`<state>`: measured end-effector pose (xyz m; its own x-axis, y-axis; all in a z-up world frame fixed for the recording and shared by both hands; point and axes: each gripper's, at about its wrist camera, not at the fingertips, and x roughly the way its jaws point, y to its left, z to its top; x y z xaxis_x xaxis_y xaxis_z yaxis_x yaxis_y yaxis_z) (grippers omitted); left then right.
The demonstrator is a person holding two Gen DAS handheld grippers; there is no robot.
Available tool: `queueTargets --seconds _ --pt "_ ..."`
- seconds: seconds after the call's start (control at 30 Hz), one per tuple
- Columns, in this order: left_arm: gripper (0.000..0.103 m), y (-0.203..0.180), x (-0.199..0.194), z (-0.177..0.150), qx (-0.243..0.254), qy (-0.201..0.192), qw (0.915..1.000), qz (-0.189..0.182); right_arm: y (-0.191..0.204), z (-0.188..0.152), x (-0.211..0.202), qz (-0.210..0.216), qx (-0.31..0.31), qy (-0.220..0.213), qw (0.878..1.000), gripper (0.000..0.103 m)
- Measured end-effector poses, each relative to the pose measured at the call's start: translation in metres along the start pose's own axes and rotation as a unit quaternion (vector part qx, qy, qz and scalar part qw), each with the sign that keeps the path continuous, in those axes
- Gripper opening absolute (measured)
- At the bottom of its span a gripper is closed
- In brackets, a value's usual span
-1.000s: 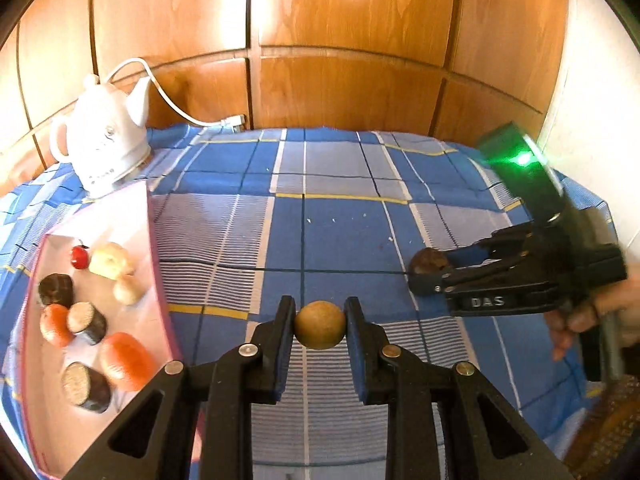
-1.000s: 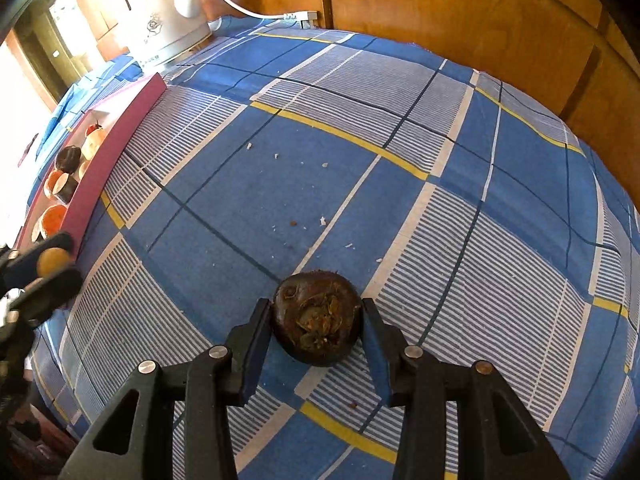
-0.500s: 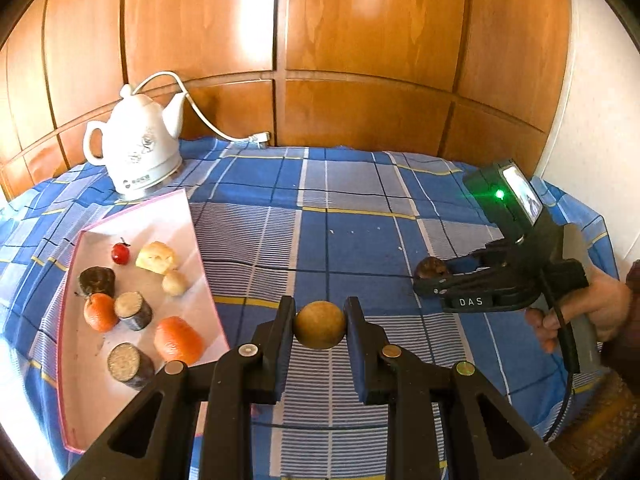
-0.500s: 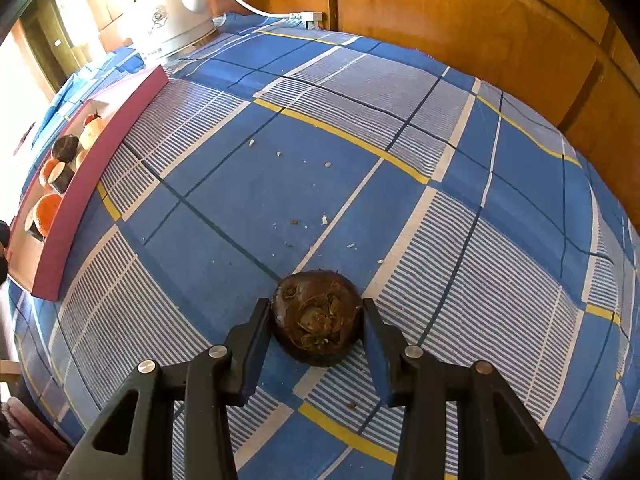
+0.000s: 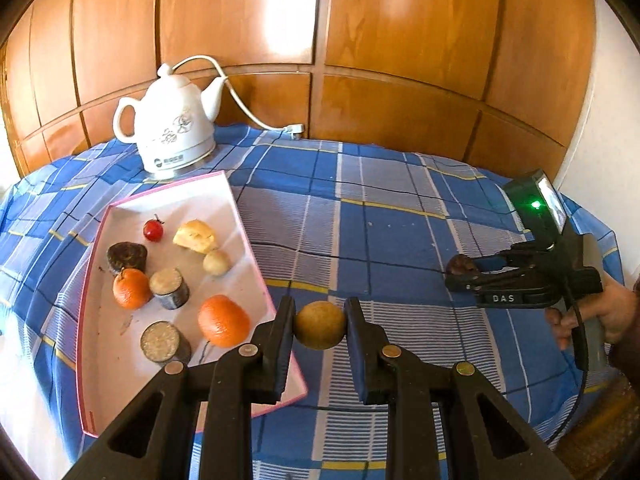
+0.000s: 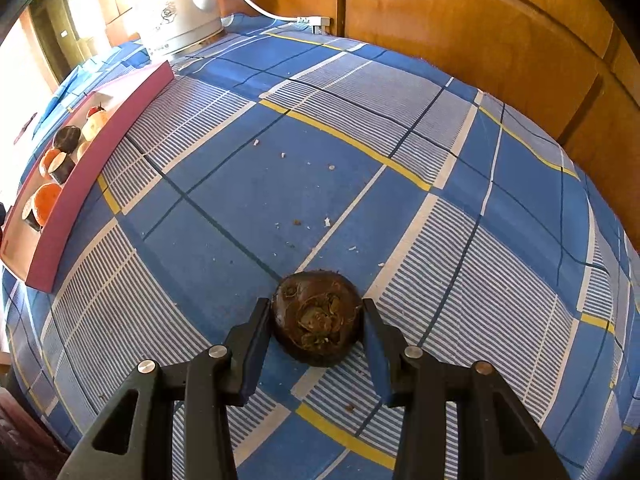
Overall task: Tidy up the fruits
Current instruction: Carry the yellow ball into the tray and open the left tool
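Observation:
My left gripper (image 5: 320,314) is shut on a small round tan fruit (image 5: 320,326), held in the air just right of the pink-rimmed white tray (image 5: 244,236). The tray holds a cherry tomato (image 5: 153,230), two oranges (image 5: 223,321), a yellow piece and several dark cut fruits. My right gripper (image 6: 316,314) points steeply down, its pads pressed on both sides of a dark brown round fruit (image 6: 318,322) resting on the blue checked cloth. The left wrist view shows that gripper (image 5: 460,276) at the right, with a hand on its handle.
A white kettle (image 5: 168,132) with its cord stands at the back behind the tray, against the wooden wall panels. The tray's pink side wall (image 6: 100,156) lies far left of the right gripper. Crumbs (image 6: 296,222) dot the cloth. The table edge runs close on the right.
The left gripper drew back and rose a little with the tan fruit, so the tray and kettle now sit further right and in fuller view. The right gripper kept still on the dark fruit.

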<state>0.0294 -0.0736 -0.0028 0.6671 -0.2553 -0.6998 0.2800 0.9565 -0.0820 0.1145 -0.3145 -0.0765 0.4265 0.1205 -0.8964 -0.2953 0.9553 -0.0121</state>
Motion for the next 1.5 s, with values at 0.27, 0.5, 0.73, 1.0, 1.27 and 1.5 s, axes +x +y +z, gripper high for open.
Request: queueTargets --seconds 0.27,0.5,0.73,1.0,1.27,1.5 --pt "0.025 0.07 -0.024 0.002 -0.081 -0.011 0.9963 0.027 0.003 0.0 0.0 -0.004 -0.004 0.001 1.0 0.044" --pt "0.025 0.144 -0.03 -0.009 -0.155 -0.007 0.9858 0.065 0.002 0.0 0.0 -0.004 -0.005 0.002 1.0 0.044" --pt "0.025 0.157 -0.003 -0.015 -0.162 0.023 0.9842 0.067 0.002 0.0 0.0 -0.007 -0.004 0.003 1.0 0.044" --pt "0.025 0.158 0.036 -0.013 -0.137 0.052 0.985 0.092 0.001 0.0 0.0 -0.005 -0.006 0.003 1.0 0.044" --pt "0.027 0.155 0.042 -0.015 -0.126 0.054 0.9844 0.11 0.001 0.0 0.0 -0.006 -0.007 0.003 1.0 0.044" --pt "0.031 0.146 0.029 -0.015 -0.121 0.044 0.9822 0.137 0.001 0.001 0.0 -0.008 -0.007 0.003 1.0 0.044"
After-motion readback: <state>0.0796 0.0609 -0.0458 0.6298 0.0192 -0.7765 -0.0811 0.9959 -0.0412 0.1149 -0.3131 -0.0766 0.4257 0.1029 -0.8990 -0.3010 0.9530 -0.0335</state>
